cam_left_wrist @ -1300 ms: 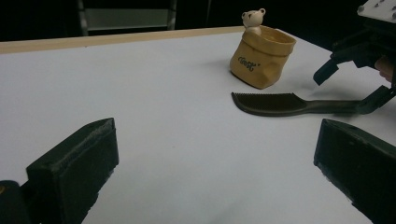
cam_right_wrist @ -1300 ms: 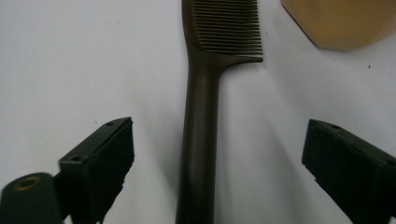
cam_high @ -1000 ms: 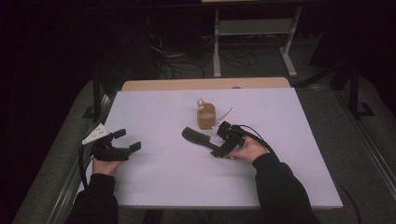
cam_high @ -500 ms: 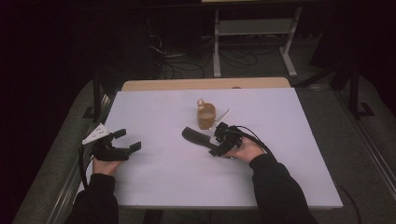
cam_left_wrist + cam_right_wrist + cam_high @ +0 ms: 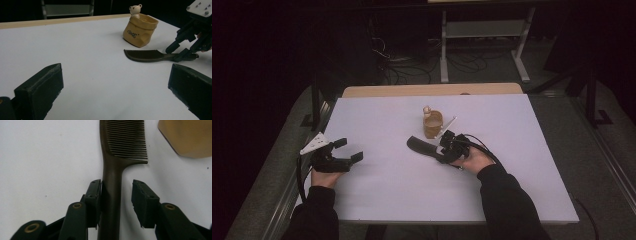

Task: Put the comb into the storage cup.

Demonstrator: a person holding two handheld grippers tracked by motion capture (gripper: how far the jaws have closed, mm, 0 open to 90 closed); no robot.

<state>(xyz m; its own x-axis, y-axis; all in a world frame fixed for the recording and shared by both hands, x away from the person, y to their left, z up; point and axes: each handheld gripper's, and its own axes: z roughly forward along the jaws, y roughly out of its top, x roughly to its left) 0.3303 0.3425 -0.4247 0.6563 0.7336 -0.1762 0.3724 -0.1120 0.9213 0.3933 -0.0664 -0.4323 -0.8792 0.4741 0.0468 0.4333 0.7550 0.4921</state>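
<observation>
Dark comb (image 5: 424, 146) lies flat on white counter (image 5: 377, 195), just beside tan bear pot (image 5: 432, 123). Right claw (image 5: 117, 200) straddles comb handle, jaws just been closing; one pad touches handle, other stands apart, so no grip yet. Left claw (image 5: 348, 150) rests wide open near counter's left edge, well apart from comb.

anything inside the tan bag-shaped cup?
A small bear figure peeks over the rim of the tan bag-shaped cup at its far side. The cup's wall hides the rest of the inside, so whether anything else is in there can't be told.
</observation>
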